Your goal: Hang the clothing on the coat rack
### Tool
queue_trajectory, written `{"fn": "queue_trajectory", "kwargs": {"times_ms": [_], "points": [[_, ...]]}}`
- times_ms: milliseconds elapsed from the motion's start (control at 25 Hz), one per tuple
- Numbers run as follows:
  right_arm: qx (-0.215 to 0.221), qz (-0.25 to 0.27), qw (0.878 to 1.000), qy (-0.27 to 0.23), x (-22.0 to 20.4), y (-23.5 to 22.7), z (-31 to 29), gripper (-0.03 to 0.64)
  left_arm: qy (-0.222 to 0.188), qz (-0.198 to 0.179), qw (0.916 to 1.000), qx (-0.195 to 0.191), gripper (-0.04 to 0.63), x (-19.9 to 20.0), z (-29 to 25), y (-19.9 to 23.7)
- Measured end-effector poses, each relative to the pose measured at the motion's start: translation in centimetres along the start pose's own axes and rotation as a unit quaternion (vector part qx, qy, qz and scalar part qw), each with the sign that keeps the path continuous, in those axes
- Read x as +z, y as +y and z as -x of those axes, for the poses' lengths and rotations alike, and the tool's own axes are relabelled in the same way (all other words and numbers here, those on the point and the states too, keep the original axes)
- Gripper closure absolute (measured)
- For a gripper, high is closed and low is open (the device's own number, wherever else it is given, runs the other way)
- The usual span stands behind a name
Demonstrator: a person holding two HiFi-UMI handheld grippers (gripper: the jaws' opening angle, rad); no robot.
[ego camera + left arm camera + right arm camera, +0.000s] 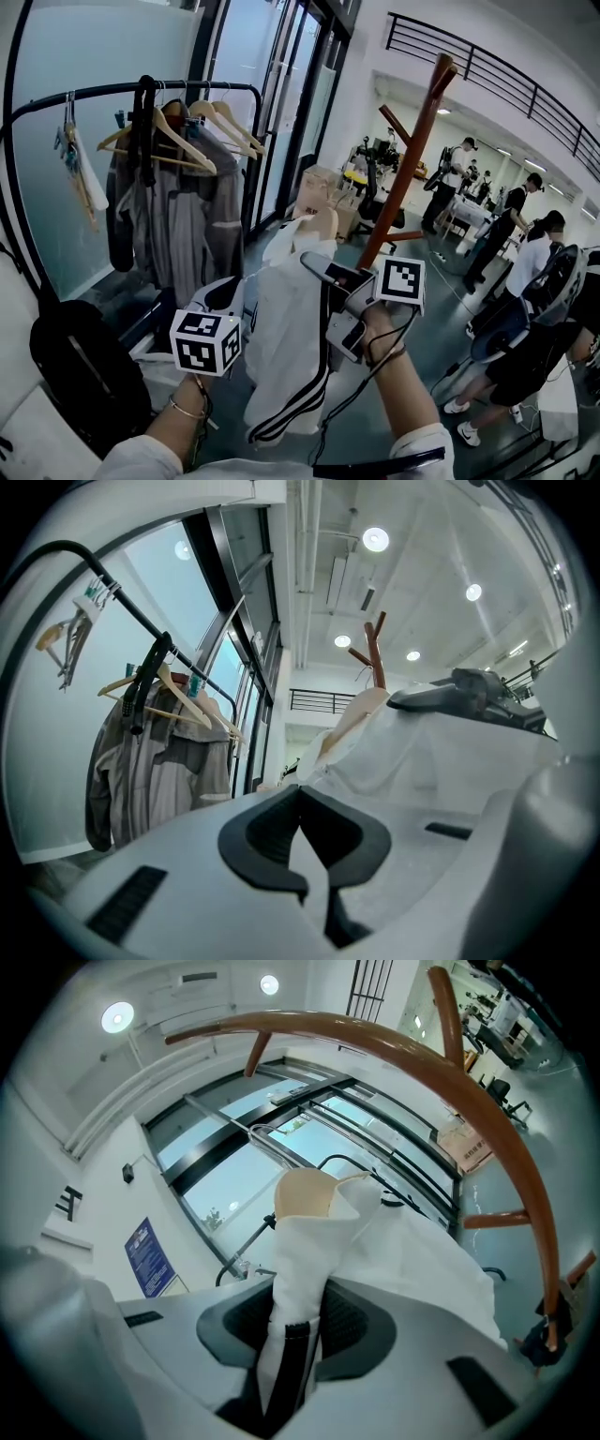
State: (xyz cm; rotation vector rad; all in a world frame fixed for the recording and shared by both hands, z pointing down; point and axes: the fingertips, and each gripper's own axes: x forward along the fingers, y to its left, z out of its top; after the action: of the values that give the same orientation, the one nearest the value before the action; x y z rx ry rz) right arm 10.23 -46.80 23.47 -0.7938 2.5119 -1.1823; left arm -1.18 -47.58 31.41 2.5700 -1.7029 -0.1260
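I hold a white garment with black stripes [286, 356] up between both grippers, and it hangs down below them. My right gripper [323, 272] is shut on its upper part; in the right gripper view [300, 1307] a fold of white cloth with a black stripe [295, 1335] is pinched between the pads. My left gripper [234, 300] is at the garment's left edge, jaws closed [305, 836], with the cloth [422, 752] spreading out to its right. The brown wooden coat rack [412, 150] stands just beyond the garment, and its pegs arch overhead [506, 1147].
At the left, a black clothes rail [141, 89] carries wooden hangers and grey jackets [178, 225]. A black bag [80, 366] lies at the lower left. Cardboard boxes [323, 183] stand behind the rack. Several people [525, 244] are at the right.
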Motion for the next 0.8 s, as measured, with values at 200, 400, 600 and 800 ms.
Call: {"fn": "queue_trajectory", "kwargs": {"times_ms": [200,400,600,800], "points": [[0.011,0.010,1.000,-0.005,1.5,1.4,-0.2,0.495,0.001,-0.013,0.9999,0.002,0.588,0.9,0.1,0.2],[0.017,0.026,0.999,-0.010,2.8,2.6,-0.8,0.495,-0.001,-0.004,1.0000,-0.006,0.588,1.7,0.2,0.5],[0.022,0.035,0.999,-0.016,4.0,3.9,-1.1,0.494,-0.008,0.007,0.9998,-0.015,0.588,2.7,0.4,0.7],[0.030,0.045,0.998,-0.026,5.6,5.0,-1.0,0.494,-0.007,0.003,0.9998,-0.020,0.588,3.2,0.1,0.7]]}}
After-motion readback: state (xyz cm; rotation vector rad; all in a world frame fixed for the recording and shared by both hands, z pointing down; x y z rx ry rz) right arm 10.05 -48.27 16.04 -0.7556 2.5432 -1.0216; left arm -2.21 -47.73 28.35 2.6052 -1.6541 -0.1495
